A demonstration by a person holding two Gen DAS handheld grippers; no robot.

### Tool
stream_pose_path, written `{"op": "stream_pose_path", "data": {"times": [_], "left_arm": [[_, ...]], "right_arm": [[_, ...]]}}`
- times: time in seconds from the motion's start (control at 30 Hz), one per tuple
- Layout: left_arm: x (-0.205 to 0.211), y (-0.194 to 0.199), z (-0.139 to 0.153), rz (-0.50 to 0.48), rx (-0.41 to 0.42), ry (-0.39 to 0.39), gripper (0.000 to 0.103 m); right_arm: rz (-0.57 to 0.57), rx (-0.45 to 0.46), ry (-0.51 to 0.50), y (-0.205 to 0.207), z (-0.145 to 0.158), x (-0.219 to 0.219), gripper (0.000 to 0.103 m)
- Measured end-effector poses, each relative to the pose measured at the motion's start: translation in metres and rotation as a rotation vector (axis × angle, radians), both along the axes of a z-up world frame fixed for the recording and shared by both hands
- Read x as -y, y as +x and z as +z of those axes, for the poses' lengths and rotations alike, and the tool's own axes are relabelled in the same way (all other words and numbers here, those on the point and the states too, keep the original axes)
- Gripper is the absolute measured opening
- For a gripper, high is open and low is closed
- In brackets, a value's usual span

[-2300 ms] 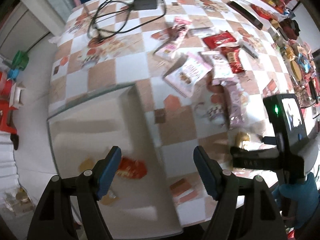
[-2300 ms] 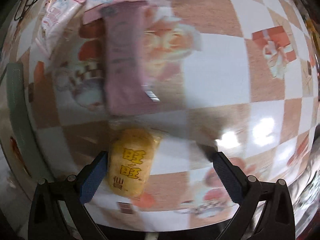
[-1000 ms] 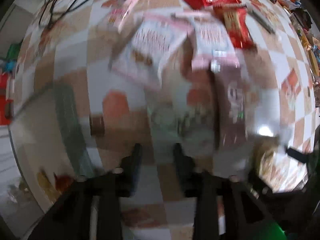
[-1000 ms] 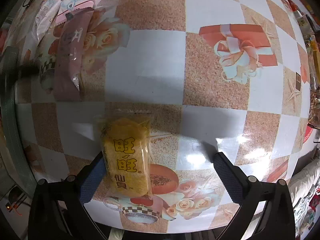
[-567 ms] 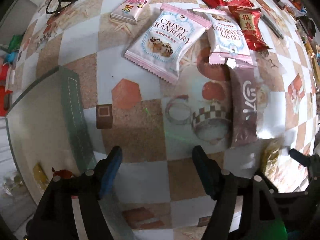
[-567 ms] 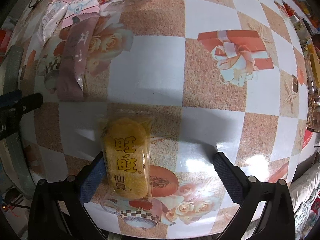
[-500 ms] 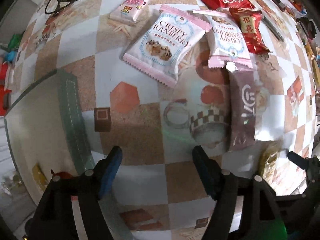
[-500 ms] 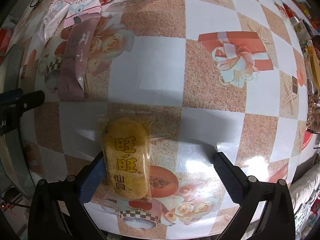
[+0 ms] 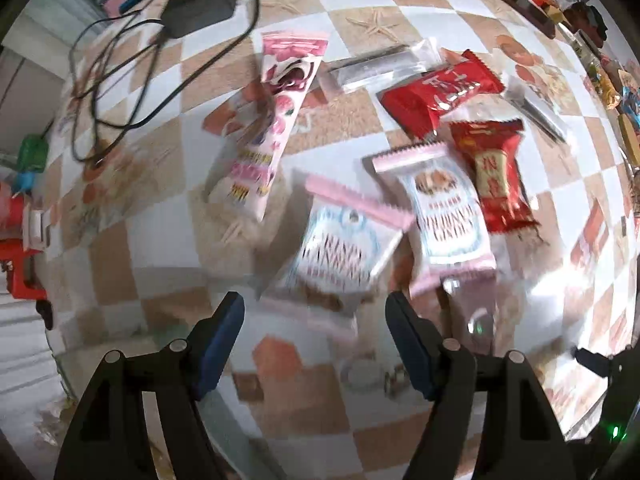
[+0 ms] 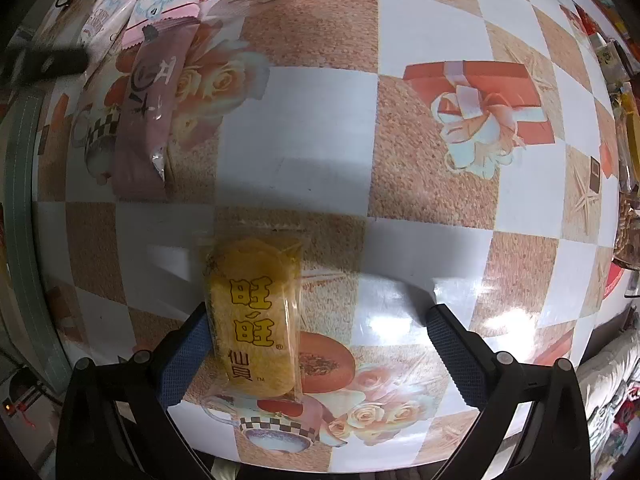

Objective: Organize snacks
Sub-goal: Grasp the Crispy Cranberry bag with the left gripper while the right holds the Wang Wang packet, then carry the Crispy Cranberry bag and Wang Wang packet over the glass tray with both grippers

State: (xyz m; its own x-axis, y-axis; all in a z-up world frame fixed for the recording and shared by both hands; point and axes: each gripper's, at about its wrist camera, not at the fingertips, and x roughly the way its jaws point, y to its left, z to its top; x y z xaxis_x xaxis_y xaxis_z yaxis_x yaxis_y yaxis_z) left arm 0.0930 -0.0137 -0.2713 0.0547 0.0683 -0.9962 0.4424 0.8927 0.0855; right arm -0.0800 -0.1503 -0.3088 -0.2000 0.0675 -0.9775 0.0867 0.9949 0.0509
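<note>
1. The left claw is pointing down over the checkered surface with its blue-padded jaws standing wide apart and nothing between them; they have just been opening.
2. Just beyond its fingertips a pink-and-white cranberry snack packet is lying flat, blurred in the left wrist view, with a second packet of the same kind touching its right side.
3. A red candy packet is overlapping that second packet's far edge, and a larger red packet is lying farther back.
4. A long pink packet is lying slanted toward the surface's far left part, near a black power adapter and its looping cable.
5. The right claw is hanging open over the surface near its front edge.
6. A yellow rice cracker packet is resting flat on the surface, its left side against the left finger's pad; the right finger is standing well apart from it.
7. A brownish-pink snack bar is lying toward the far left corner of the right wrist view.
</note>
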Motion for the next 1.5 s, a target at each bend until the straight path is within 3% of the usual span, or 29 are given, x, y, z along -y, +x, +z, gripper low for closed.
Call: {"op": "stream_pose_path", "data": {"times": [0.17,0.23,0.27,0.3,0.37,0.67,0.83,0.9,1.0,1.13,1.3,1.5], "left_arm": [[0.013,0.017,-0.018,-0.015,-0.031,0.007,0.077],[0.013,0.020,-0.020,0.023,-0.033,-0.006,0.075],[0.014,0.020,-0.024,0.038,-0.040,-0.019,0.068],[0.013,0.020,-0.025,0.058,-0.059,-0.056,0.054],[0.010,0.015,-0.024,0.062,-0.056,-0.051,0.050],[-0.005,-0.071,-0.031,0.076,-0.114,-0.045,0.047],[-0.016,-0.098,-0.026,0.098,-0.136,-0.056,0.047],[-0.017,-0.108,-0.022,0.098,-0.136,-0.067,0.047],[-0.016,-0.117,-0.015,0.082,-0.124,-0.076,0.047],[-0.012,-0.120,0.003,0.079,-0.116,-0.097,0.047],[-0.012,-0.107,0.026,0.084,-0.094,-0.124,0.044],[-0.035,-0.088,0.040,0.115,-0.068,-0.159,0.042]], "right_arm": [[0.010,-0.001,0.001,0.011,0.000,-0.001,0.103],[0.013,0.001,0.001,0.012,0.000,-0.001,0.103],[0.015,0.003,0.001,0.012,0.000,-0.001,0.103],[0.018,0.004,0.002,0.012,0.000,-0.001,0.103],[0.023,0.003,0.002,0.013,0.000,-0.002,0.103],[0.032,-0.013,0.004,0.018,-0.001,-0.001,0.103],[0.038,-0.039,0.010,0.021,-0.005,-0.003,0.103],[0.053,-0.029,0.003,0.017,-0.002,-0.006,0.098],[0.058,-0.009,-0.003,0.015,0.007,-0.009,0.079],[0.059,0.020,-0.008,0.019,0.016,-0.011,0.037],[0.038,0.014,0.028,0.024,0.019,-0.007,0.037],[-0.015,0.071,0.091,0.044,0.049,-0.005,0.037]]}}
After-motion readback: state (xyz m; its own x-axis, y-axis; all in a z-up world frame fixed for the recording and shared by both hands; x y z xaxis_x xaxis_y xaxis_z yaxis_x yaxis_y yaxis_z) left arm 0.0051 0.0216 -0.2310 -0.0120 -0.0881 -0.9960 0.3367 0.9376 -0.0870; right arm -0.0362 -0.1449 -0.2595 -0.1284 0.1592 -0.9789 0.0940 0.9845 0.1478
